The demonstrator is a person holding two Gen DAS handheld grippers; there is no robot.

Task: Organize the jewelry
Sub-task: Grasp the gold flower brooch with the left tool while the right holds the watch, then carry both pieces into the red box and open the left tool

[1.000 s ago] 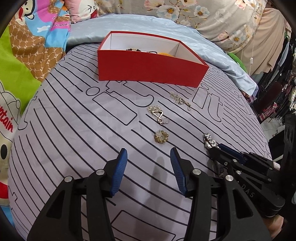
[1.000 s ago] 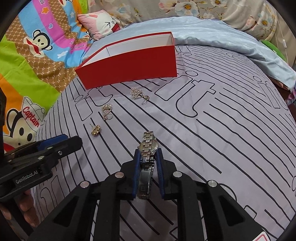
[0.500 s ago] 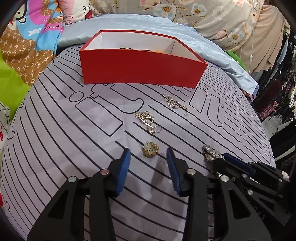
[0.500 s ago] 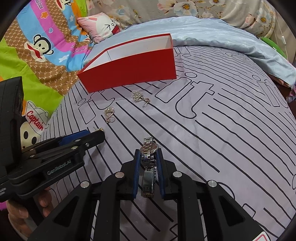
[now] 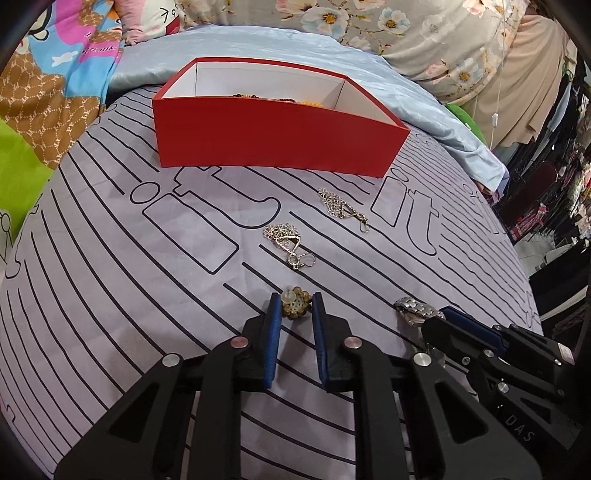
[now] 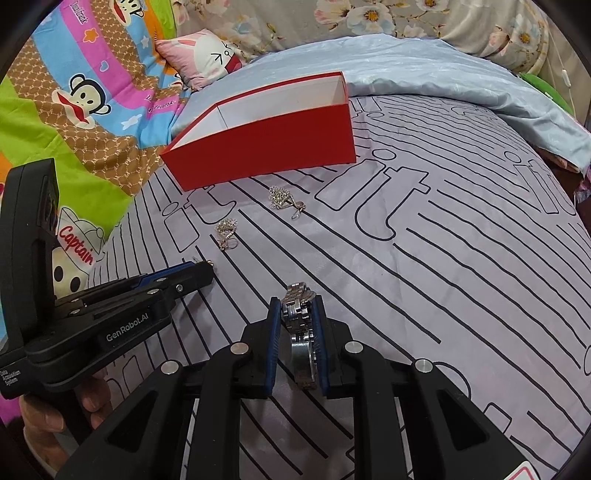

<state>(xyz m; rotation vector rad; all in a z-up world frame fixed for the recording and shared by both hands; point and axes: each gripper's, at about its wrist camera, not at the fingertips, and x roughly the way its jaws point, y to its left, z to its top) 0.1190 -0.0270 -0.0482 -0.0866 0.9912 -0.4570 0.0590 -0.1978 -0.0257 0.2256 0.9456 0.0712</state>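
Observation:
My left gripper [image 5: 295, 304] has its blue pads closed around a small gold flower earring [image 5: 295, 302] lying on the grey striped bedsheet. My right gripper [image 6: 295, 314] is shut on a silver metal watch [image 6: 297, 321], held just above the sheet; the watch also shows in the left wrist view [image 5: 415, 310]. Two silver drop earrings lie ahead, one nearer [image 5: 286, 240] and one farther [image 5: 341, 208]. The open red box [image 5: 277, 144] stands beyond them with beads and something orange inside.
A pale blue cover [image 5: 258, 44] lies behind the box, with floral pillows [image 5: 406, 26] further back. A cartoon monkey blanket [image 6: 74, 110] and a pink bunny pillow [image 6: 207, 55] are at the left. Clothes hang past the bed's right edge [image 5: 554, 184].
My left gripper moved forward over the gold flower earring and its jaws narrowed from wide open to around it. My right gripper kept hold of the watch.

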